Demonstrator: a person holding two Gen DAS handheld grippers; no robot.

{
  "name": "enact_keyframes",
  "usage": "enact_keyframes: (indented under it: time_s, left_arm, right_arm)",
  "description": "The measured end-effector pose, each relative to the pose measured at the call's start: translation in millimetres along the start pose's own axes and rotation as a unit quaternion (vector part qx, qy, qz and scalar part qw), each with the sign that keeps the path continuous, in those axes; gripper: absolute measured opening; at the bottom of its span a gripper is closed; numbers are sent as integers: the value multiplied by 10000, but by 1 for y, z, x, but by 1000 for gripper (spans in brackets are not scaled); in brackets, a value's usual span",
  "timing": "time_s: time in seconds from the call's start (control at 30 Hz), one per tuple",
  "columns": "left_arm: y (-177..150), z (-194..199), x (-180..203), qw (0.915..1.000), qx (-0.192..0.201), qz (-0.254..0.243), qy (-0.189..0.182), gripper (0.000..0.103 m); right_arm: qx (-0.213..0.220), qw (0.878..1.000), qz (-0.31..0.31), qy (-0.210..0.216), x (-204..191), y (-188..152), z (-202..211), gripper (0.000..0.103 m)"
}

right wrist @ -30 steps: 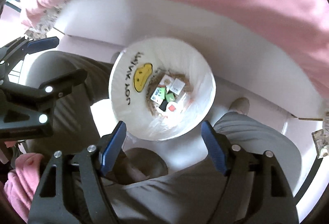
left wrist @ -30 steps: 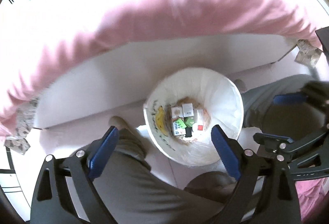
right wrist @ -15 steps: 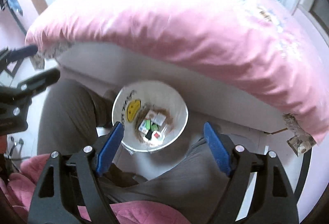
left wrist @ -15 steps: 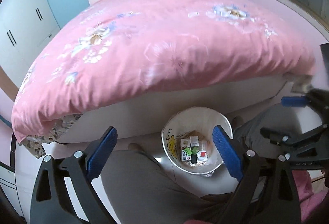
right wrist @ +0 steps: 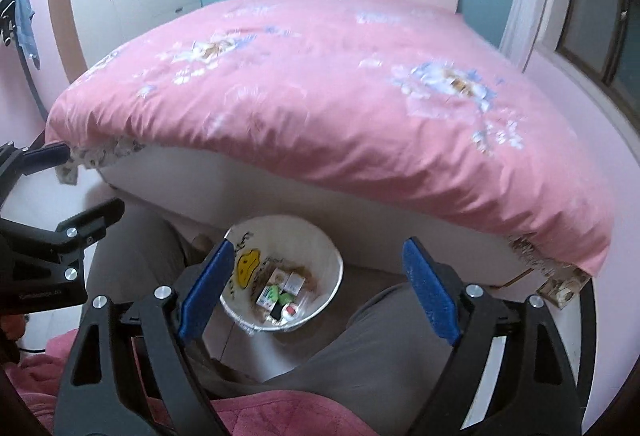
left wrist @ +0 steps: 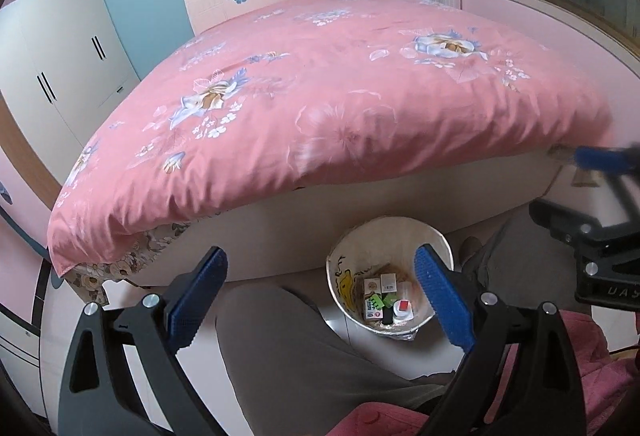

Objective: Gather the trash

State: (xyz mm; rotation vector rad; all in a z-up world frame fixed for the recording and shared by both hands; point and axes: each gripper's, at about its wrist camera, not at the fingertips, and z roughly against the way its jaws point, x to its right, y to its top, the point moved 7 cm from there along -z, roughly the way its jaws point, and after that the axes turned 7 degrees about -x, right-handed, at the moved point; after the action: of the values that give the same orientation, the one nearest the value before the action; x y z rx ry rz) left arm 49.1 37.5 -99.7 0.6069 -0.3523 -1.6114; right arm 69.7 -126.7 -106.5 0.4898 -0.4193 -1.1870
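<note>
Both held high and empty: left gripper (left wrist: 320,296) spread wide with nothing between its blue pads, right gripper (right wrist: 320,288) likewise released and bare. Directly below and ahead of both, between the seated person's grey-trousered knees (left wrist: 288,348), the white trash bin (right wrist: 332,256), placed on the floor within easy drop range. Inside it, a heap of small cartons and wrappers (left wrist: 386,296), seemingly already collected. Just beyond the bin, the bed frame, and above it the pink floral duvet (left wrist: 340,96), smooth, with no litter visible on top. Raised and tilted forward probably to scan the room for further trash; none spotted in either view, so likely near the end of the task.
</note>
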Motion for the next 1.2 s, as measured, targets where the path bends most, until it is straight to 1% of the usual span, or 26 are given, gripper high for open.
enact_keyframes:
  time_s: [0.1,0.33,0.63,1.2]
  left_arm:
    - [-1,6,-3,9999,78,68,19,96]
    - [-4,17,-9,9995,212,213,128,96]
    - [-6,22,-10,9991,330,234,150,96]
    - [-7,27,-4,9988,438,159,130,96]
  right_arm:
    - [223,9996,-85,-147,2,0,10,88]
    - [489,9983,-303,-54,0,-5,25,89]
    - [537,9975,-454,55,-2,-11,29,89]
    - [514,9977,-442,29,-4,-16,28,89]
